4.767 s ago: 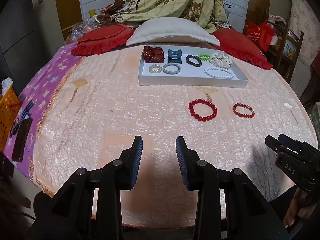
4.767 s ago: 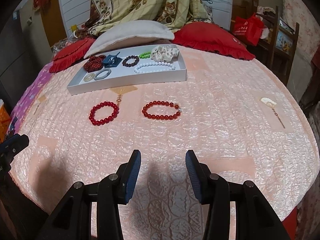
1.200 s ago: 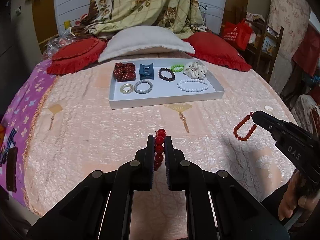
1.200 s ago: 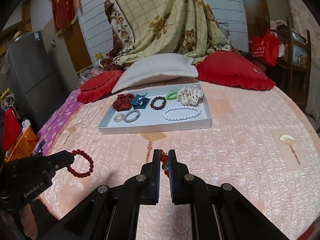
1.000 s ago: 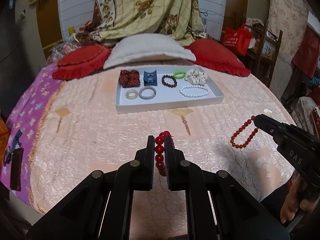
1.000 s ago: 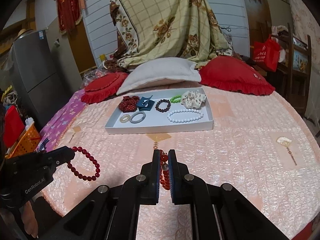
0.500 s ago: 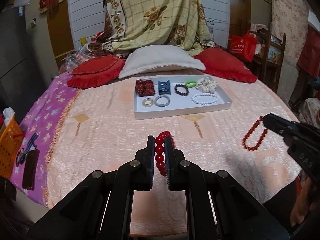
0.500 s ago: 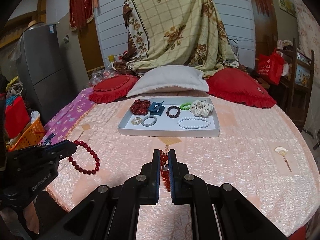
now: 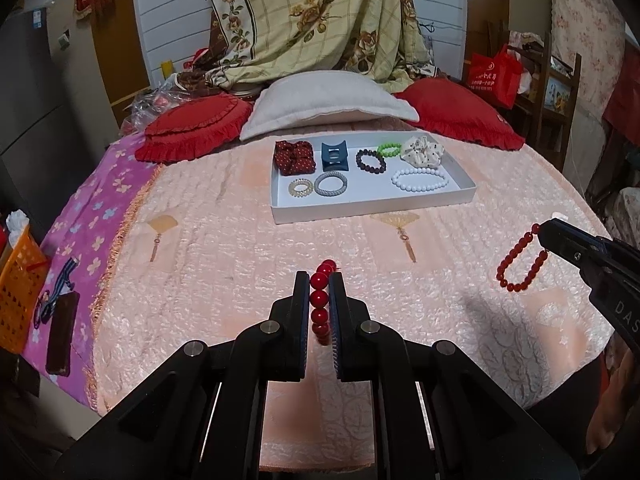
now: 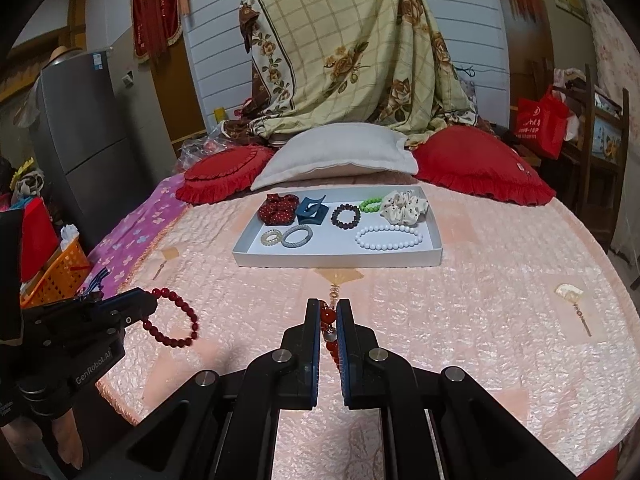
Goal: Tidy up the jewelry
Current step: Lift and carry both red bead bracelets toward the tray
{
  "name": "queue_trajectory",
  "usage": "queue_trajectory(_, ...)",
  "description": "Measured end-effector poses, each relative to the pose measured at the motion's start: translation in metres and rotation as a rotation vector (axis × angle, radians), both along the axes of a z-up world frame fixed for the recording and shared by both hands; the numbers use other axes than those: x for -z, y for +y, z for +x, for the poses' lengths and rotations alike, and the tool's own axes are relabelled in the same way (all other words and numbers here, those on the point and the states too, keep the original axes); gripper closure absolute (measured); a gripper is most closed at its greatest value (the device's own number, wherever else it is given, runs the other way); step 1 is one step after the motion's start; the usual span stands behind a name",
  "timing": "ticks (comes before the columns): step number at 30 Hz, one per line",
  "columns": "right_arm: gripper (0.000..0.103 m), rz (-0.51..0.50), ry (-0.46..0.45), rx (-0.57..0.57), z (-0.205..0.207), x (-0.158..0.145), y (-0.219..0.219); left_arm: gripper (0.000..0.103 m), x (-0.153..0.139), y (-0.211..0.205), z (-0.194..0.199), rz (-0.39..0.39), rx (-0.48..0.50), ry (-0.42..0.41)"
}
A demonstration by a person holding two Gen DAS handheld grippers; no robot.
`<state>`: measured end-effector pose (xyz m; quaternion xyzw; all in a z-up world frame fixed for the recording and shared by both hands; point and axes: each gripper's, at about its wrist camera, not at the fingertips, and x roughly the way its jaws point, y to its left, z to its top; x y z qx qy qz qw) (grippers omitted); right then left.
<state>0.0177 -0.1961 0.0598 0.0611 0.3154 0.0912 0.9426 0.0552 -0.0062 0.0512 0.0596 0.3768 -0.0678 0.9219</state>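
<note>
A big-beaded red bracelet (image 9: 320,304) is pinched between the pressed-together fingers of the left gripper (image 9: 319,284), lifted clear of the pink quilted bedspread (image 9: 224,240). Seen from the right wrist camera, that same loop (image 10: 176,318) is left dangling from the left gripper's tip (image 10: 140,308), over the near left part of the bed.

A second red bracelet (image 10: 329,332), smaller-beaded and carrying one silvery bead, is clamped between the closed fingers of the right gripper (image 10: 329,312). From the left wrist view it is shown hanging free (image 9: 520,260) below the right gripper's tip (image 9: 546,232), out on the right side, above the bedspread.

Farther back, the white tray (image 9: 376,204) is laid flat on the bedspread, in front of the white pillow (image 9: 328,100) and between the two red cushions (image 9: 196,128). Along its far row, from left to right, a dark red scrunchie (image 9: 294,156), a blue hair claw (image 9: 335,156), a dark beaded bracelet (image 9: 371,161), a green bracelet (image 9: 389,149) and a cream scrunchie (image 9: 422,151) are lined up. In the near row, a pale coil hair tie (image 9: 301,188) is set just beside a grey coil hair tie (image 9: 331,183), and a white bead bracelet (image 9: 419,180) is placed well to their right.

Both red bracelets are held in the air, well short of the tray.
</note>
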Motion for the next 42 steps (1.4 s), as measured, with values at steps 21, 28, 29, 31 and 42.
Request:
queue_trajectory(21,0.096,0.039,0.064,0.011,0.048,0.018,-0.020,0.095,0.029,-0.015,0.051,0.056,-0.010,0.087)
queue_trajectory(28,0.096,0.014,0.058,-0.010,0.072,0.012,-0.017,0.095,0.027,-0.004,0.074,0.034,-0.023,0.097)
queue_trajectory(29,0.096,0.010,0.054,-0.013,0.076,0.010,-0.017,0.095,0.025,-0.002,0.078,0.034,-0.028,0.094)
queue_trajectory(31,0.096,0.004,0.045,-0.016,0.084,0.005,-0.017,0.095,0.020,0.003,0.085,0.049,-0.036,0.079)
queue_trajectory(42,0.096,-0.003,0.043,-0.022,0.112,0.002,-0.019,0.095,0.013,0.006,0.105,0.108,-0.052,0.033)
